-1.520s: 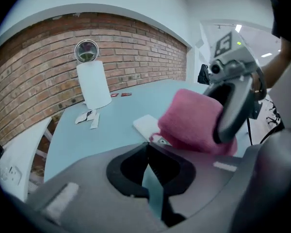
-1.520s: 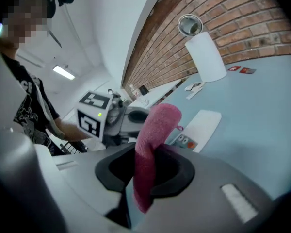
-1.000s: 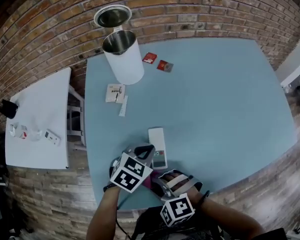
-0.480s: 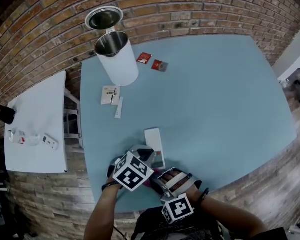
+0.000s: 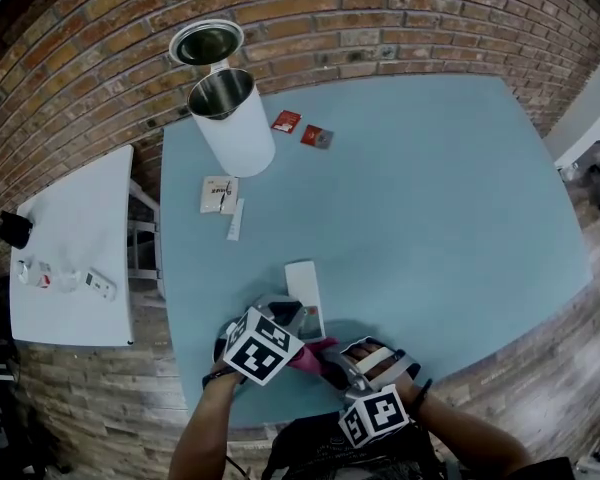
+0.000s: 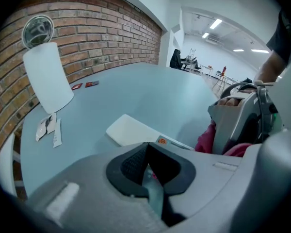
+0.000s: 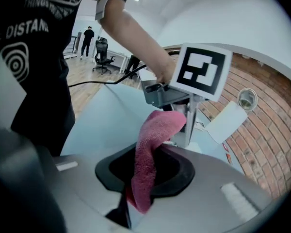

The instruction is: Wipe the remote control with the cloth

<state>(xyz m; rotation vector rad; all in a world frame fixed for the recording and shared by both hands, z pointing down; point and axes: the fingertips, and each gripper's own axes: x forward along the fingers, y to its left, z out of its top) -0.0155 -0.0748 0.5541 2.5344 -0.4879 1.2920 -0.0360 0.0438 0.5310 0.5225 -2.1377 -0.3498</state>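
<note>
– Where is the remote laid?
– On the table, just beyond the left gripper, whose jaws are pressed together.
– And the cloth?
– It is clamped in the right gripper.

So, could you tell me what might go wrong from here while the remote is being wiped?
The remote lies toward the near edge of the table. A firm stroke might push it off, as it's unclear whether the left gripper, fingers shut, actually holds it.
The right gripper pinches only part of the pink cloth, so it could slip free when dragged.
Both grippers crowd together and might bump.
</note>
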